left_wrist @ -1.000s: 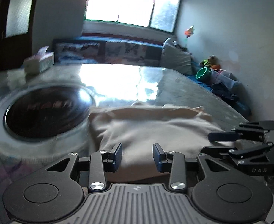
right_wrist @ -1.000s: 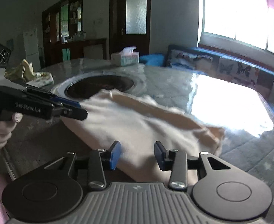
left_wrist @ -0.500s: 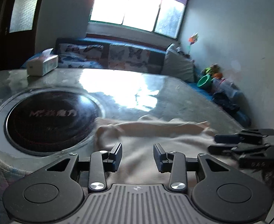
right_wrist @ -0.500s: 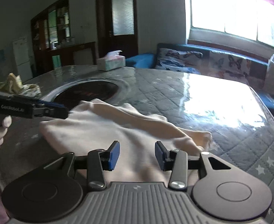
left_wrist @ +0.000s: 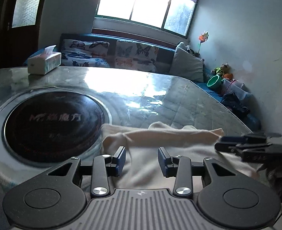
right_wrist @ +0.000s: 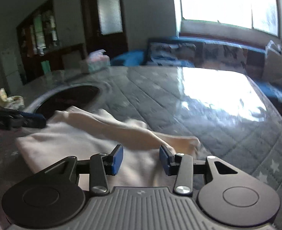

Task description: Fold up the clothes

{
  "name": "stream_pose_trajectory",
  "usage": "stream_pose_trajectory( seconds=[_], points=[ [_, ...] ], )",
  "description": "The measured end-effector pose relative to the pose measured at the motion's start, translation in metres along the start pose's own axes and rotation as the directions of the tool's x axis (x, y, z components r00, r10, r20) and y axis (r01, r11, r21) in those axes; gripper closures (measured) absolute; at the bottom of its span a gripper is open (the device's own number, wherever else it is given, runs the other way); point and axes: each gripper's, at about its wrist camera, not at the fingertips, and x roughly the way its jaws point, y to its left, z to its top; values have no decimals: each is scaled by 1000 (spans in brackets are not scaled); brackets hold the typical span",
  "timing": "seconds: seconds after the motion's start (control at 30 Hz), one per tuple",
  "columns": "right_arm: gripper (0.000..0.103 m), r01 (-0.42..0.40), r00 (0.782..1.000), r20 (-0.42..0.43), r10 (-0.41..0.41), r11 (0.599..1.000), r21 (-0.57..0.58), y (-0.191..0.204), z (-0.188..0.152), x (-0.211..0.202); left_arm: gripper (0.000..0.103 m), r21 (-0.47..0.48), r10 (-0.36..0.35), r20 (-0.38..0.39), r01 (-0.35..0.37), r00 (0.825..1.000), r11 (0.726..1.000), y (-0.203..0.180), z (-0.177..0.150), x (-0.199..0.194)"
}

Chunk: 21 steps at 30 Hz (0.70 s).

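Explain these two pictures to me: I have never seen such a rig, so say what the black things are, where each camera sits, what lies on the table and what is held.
There is no robot here. A person holds a two-finger tool in each hand, and each tool carries a wide-angle camera that looks forward along its fingers. One picture comes from the left tool, the other from the right tool. Each view also shows the other tool coming in from the side.

On the quilted table lies a cream garment, partly folded, beside a round dark inset plate. A tissue box stands further back.

Both tools have their jaws apart over the garment and grip nothing.
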Motion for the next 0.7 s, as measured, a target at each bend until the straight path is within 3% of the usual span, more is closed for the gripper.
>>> stream_pose_trajectory(
  seconds=[0.43, 0.53, 0.7],
  points=[
    [61, -53, 999, -3, 53, 998, -25, 4, 15, 14, 63, 20, 7, -70, -5, 997, 1000, 6, 12, 49],
    [61, -57, 997, -46, 56, 998, -22, 3, 15, 26, 63, 8, 5, -78, -4, 997, 1000, 10, 12, 54],
    [57, -63, 998, -18, 62, 997, -41, 7, 18, 15, 62, -13, -7, -80, 6, 997, 1000, 13, 15, 52]
  ],
)
